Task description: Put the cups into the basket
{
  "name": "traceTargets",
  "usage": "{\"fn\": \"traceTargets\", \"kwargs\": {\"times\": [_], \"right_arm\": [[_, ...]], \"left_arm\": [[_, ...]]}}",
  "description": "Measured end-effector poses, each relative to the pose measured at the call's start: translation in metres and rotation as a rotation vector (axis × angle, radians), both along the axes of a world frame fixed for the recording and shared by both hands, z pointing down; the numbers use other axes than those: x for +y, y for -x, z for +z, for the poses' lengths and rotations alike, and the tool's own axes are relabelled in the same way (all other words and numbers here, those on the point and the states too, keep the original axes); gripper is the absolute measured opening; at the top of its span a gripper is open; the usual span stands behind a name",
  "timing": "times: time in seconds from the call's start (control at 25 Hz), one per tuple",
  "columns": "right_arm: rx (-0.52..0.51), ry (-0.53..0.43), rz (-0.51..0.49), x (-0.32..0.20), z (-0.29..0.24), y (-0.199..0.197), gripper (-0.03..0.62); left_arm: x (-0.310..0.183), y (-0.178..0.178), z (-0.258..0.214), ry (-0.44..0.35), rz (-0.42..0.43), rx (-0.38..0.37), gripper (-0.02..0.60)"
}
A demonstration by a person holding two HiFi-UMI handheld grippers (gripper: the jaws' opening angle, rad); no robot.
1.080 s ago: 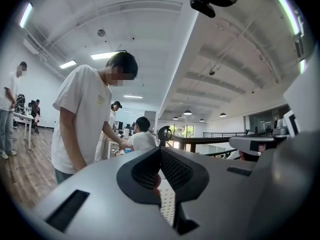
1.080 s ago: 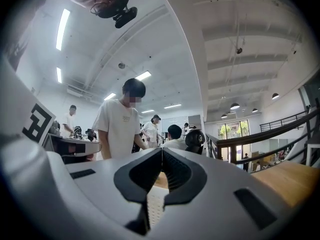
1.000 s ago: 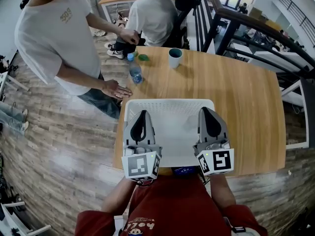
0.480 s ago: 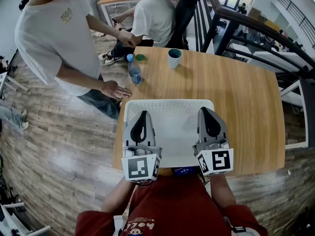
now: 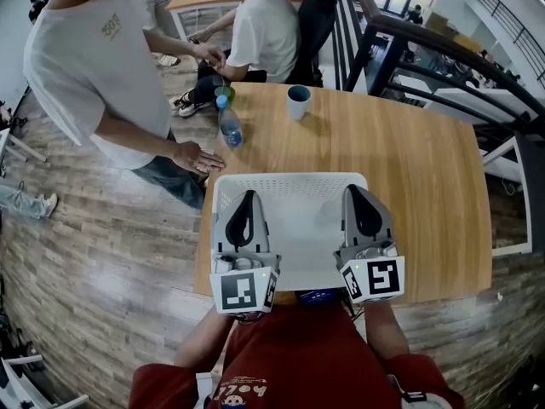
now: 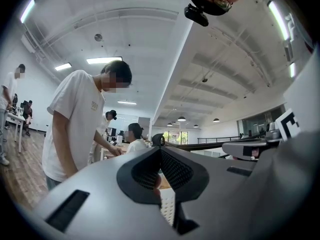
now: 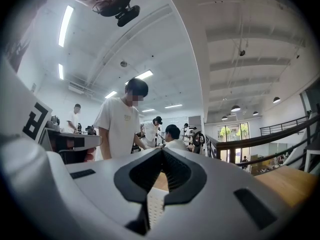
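two clenched, empty sets of fingers (image 6: 136, 176): left gripper (image 5: 247, 199), right gripper (image 5: 358, 192), both above white basket (image 5: 294, 180) at near worktop (image 5: 409, 169) edge; teal cup (image 5: 301, 100) upright near far edge, well apart from basket.

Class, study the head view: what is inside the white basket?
No cup shows in the white basket; its visible floor is bare. The left gripper and right gripper cover its near corners, so those are unseen. The teal cup stands outside.

clear plastic blue-capped bottle (image 5: 231, 128): upright, far-left on light wooden table (image 5: 417, 177) | standing person in white T-shirt (image 5: 89, 58): hand (image 5: 197, 157) flat on table edge
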State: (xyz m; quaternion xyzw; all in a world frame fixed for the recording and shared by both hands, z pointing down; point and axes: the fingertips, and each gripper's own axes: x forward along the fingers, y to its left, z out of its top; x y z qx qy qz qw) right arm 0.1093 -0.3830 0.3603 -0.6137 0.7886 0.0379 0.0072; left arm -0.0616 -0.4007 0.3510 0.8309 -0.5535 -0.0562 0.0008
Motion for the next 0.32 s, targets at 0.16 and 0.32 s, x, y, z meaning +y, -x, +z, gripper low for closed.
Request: {"fn": "traceTargets", "kwargs": {"times": [0.16, 0.32], "right_arm": [[0.001, -0.002, 0.002, -0.001, 0.0001, -0.0007, 0.009], [0.002, -0.001, 0.002, -0.0005, 0.0019, -0.0012, 0.009]], "left_arm": [[0.0, -0.0021, 0.0001, -0.008, 0.003, -0.015, 0.008], [-0.0003, -0.002, 0.0013, -0.004, -0.004, -0.028, 0.008]]}}
